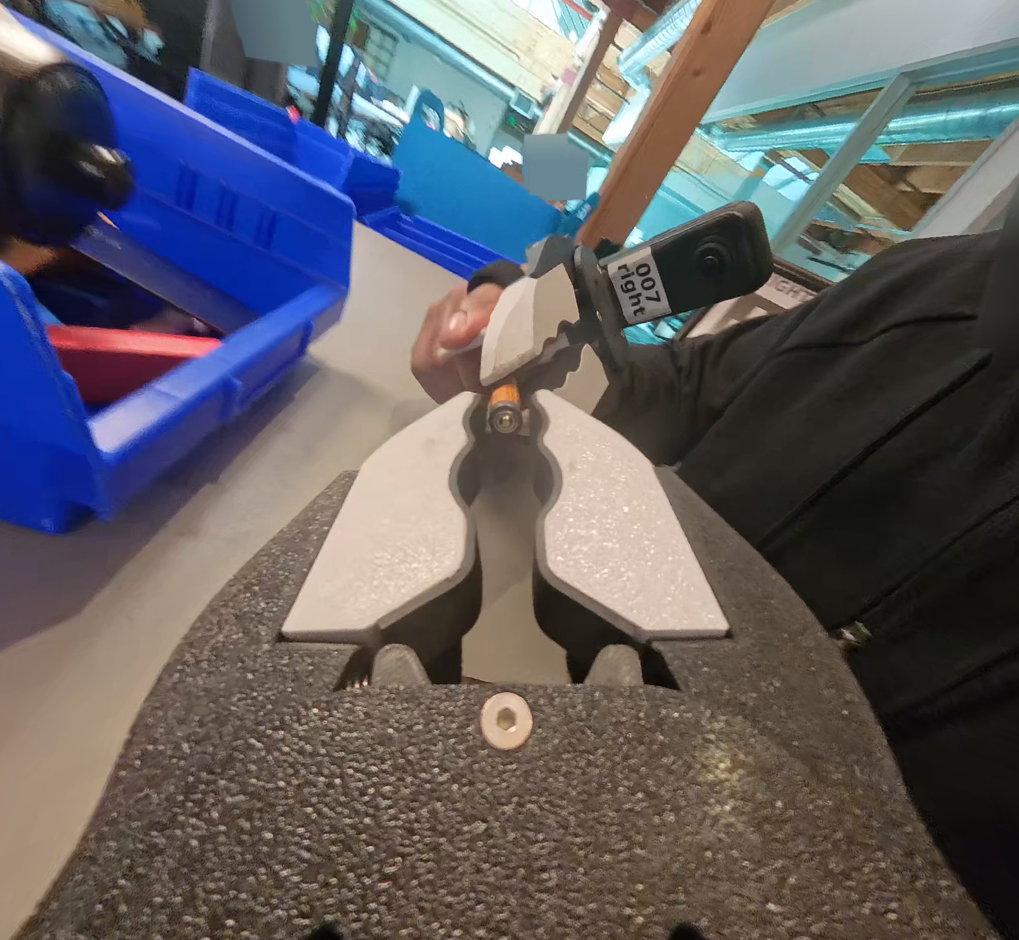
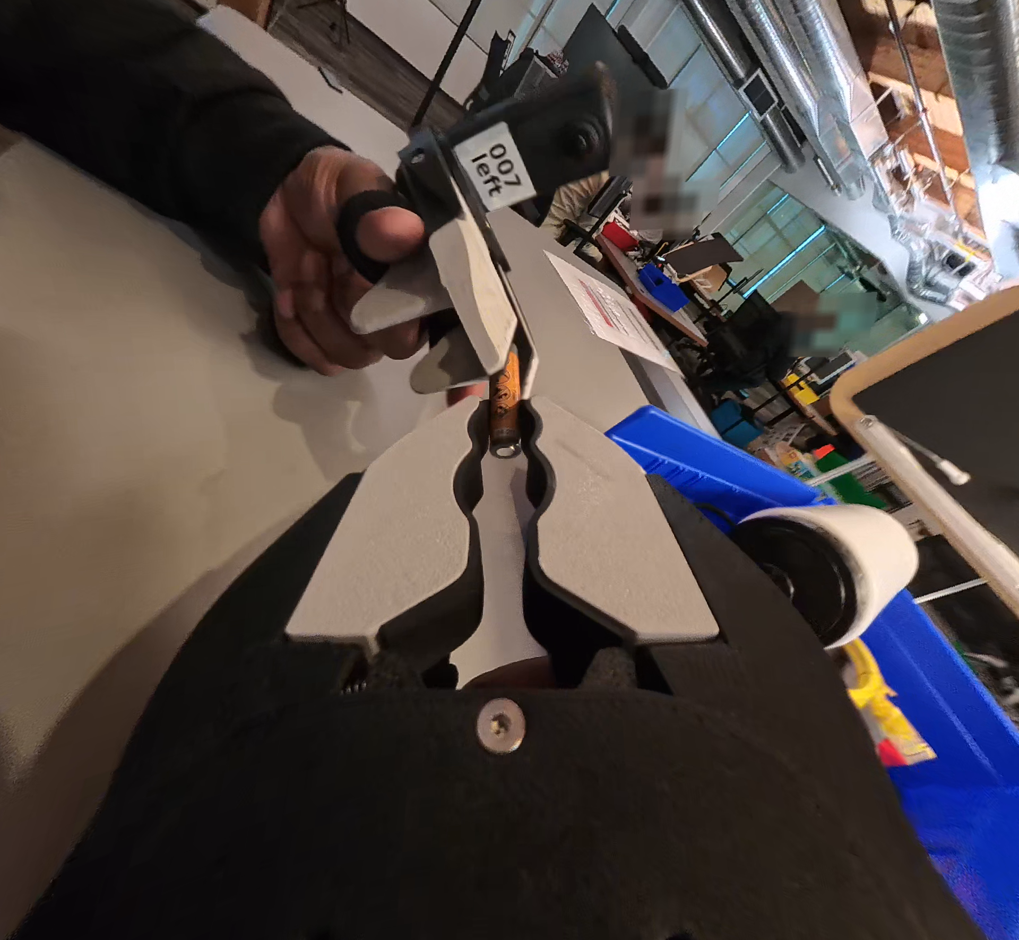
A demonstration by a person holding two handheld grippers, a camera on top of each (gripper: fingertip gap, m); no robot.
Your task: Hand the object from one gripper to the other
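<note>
Battery sits between the tips of our left gripper in the left wrist view, pinched there, while the right gripper clamps its far end above the grey table, blue bins beside. In the right wrist view, our right gripper pinches the battery, the left gripper gripping its other end.
</note>
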